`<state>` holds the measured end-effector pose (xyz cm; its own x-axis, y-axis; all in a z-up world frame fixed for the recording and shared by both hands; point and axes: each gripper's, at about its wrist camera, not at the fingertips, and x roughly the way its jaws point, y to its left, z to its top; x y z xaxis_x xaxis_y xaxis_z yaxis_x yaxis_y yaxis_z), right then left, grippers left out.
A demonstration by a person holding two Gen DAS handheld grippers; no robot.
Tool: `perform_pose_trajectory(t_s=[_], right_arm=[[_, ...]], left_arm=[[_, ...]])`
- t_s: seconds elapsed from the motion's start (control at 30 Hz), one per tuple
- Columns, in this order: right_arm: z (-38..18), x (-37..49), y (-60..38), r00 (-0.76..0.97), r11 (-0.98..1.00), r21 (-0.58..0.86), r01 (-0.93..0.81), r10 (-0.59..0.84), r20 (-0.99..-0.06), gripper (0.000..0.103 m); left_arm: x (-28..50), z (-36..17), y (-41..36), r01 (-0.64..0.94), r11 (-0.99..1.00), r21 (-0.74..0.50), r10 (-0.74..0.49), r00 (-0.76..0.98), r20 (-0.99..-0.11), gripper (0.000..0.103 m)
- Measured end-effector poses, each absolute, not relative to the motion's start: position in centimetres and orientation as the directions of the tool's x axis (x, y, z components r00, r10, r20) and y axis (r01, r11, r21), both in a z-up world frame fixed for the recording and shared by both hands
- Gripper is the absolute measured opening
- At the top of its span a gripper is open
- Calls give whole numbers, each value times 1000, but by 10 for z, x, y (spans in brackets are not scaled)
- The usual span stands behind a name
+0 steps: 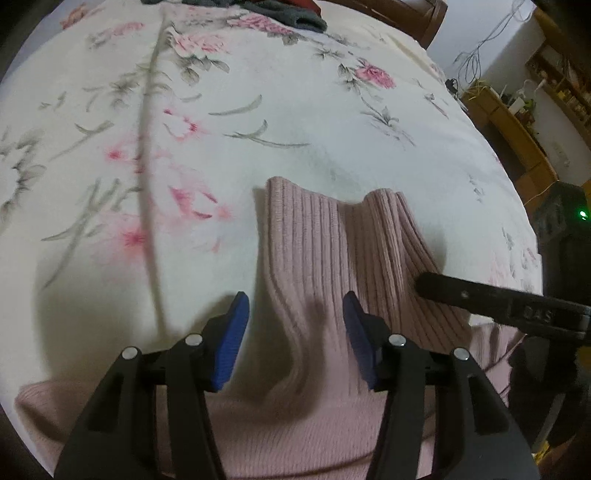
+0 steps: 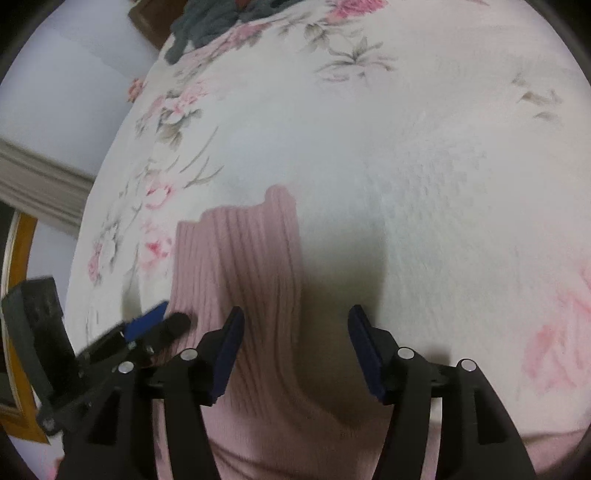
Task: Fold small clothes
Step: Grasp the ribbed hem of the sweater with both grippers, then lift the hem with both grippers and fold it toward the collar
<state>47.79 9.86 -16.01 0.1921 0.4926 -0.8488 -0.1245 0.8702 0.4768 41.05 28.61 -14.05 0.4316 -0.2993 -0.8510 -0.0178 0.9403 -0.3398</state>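
1. Pink sweater [image 1: 317,266] spread flat on the flowery blanket [image 1: 295,140], ribbed neck pointing away, ready for folding.
2. Left gripper [image 1: 295,332] wide open, holding nothing, low over the sweater's neck.
3. Right gripper [image 2: 295,343] wide open too, empty, beside the neck's edge, likely lining up a grab.
4. Grey clothes [image 2: 207,22] far beyond the sweater, likely waiting.

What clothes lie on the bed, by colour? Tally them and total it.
Pink ribbed knit garment: 1
Dark grey garment, at the far edge of the floral bedspread: 1
Red item, barely visible beside it: 1
Total: 3
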Motion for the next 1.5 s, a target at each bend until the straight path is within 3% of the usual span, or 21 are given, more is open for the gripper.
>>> perform_pose_trajectory(t_s=[0.07,0.13,0.7,0.9,1.03,1.27,1.4,1.5], right_arm=[[-162,481,100,189,860,495,-120,510,-839,48],[-164,482,103,157,834,535,-132,551,-820,12],[-74,391,70,283,725,563,-396,680,-677,11],[-68,334,68,274,724,493,-483,659,-700,12],[-83,299,64,235,736,457,-500,623,-746,20],[-96,272,21,186,739,534,-410,641,-745,29],[-92,286,7,206,730,596,-335,674,-709,42],[-99,305,14,200,734,620,-278,675,-710,50]], left_arm=[[416,-145,283,-22,933,-358,-316,423,-849,25],[419,-147,282,-20,932,-362,-320,425,-847,11],[336,-83,289,208,873,-442,-474,581,-662,7],[272,-84,291,289,857,-427,-512,577,-636,9],[235,-102,290,313,855,-415,-519,522,-677,15],[189,-118,308,323,837,-441,-545,440,-713,18],[202,-114,331,230,822,-520,-562,473,-679,32],[231,-120,335,142,812,-566,-558,475,-681,36]])
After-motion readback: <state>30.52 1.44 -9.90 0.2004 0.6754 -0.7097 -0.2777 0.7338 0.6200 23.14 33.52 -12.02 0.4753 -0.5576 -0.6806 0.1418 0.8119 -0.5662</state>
